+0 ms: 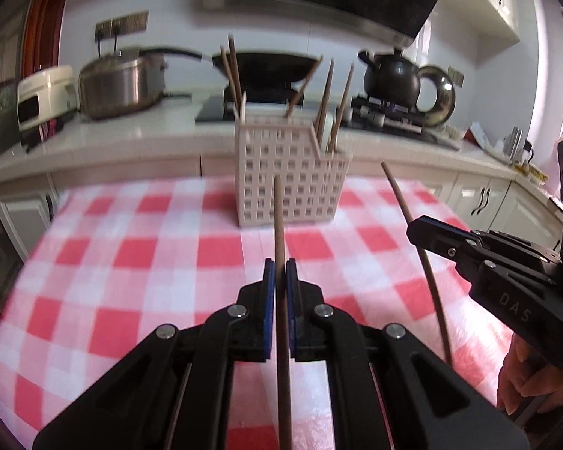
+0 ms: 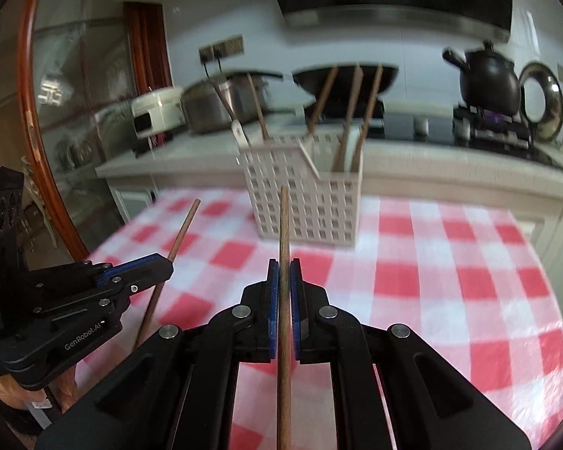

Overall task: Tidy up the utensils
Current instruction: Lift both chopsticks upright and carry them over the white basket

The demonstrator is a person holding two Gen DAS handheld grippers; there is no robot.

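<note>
A white slotted utensil basket (image 1: 291, 183) stands at the far side of the red-and-white checked tablecloth (image 1: 139, 262) and holds several brown chopsticks upright. It also shows in the right wrist view (image 2: 307, 202). My left gripper (image 1: 280, 273) is shut on a brown chopstick (image 1: 279, 225) that points at the basket. My right gripper (image 2: 284, 273) is shut on another brown chopstick (image 2: 283, 225). The right gripper (image 1: 428, 230) appears at the right of the left wrist view; the left gripper (image 2: 161, 268) appears at the left of the right wrist view. Both are short of the basket.
Behind the table runs a counter (image 1: 131, 131) with a rice cooker (image 1: 45, 93), a steel pot (image 1: 120, 82), a black wok (image 1: 266, 63) and a black kettle (image 1: 390, 75) on a stove. A glass door (image 2: 75, 112) is at the left.
</note>
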